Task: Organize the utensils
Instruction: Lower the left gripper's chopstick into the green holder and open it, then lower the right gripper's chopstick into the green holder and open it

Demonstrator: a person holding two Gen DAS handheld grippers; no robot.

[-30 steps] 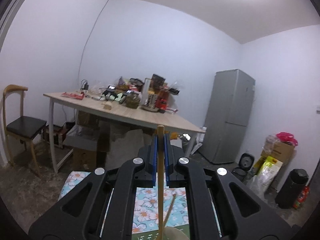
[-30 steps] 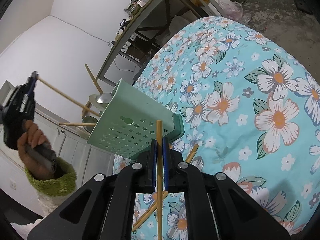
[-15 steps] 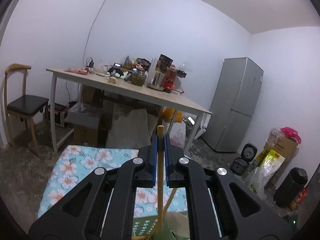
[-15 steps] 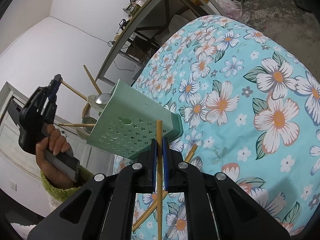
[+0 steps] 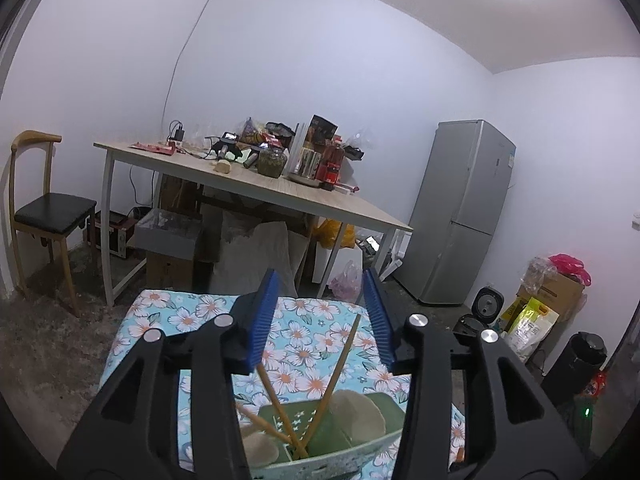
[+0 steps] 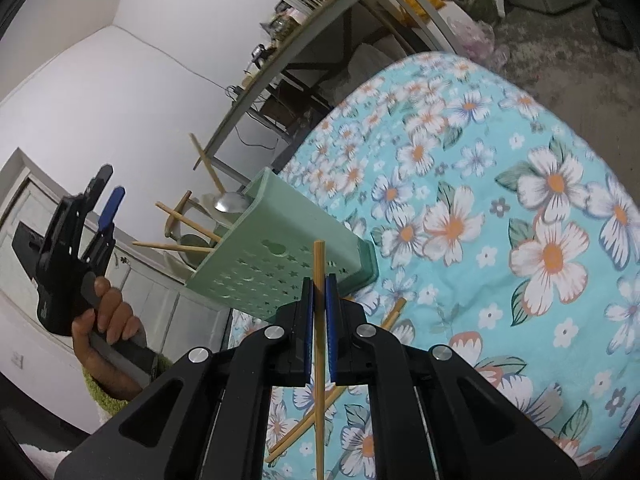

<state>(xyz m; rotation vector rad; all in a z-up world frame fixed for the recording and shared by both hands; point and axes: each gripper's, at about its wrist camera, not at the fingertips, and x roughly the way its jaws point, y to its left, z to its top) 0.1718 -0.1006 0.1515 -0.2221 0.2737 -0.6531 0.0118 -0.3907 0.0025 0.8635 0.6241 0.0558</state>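
Work surface: table under a turquoise floral tablecloth [image 6: 520, 184], standing on a rough grey floor [image 5: 52, 344]. Directly on the cloth: mint-green perforated utensil caddy [image 6: 272, 268] near one edge; loose wooden chopsticks [image 6: 304, 424] lying crossed on the cloth just beside the caddy's base.

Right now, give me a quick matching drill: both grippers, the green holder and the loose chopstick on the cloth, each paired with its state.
1. left gripper
2. right gripper
3. green holder
4. loose chopstick

a. lying flat on the floral cloth
b. shut on a chopstick
c. holds chopsticks and spoons
d. open, nothing gripped

Pairs: 1-d, 2-b, 3-c, 4-a
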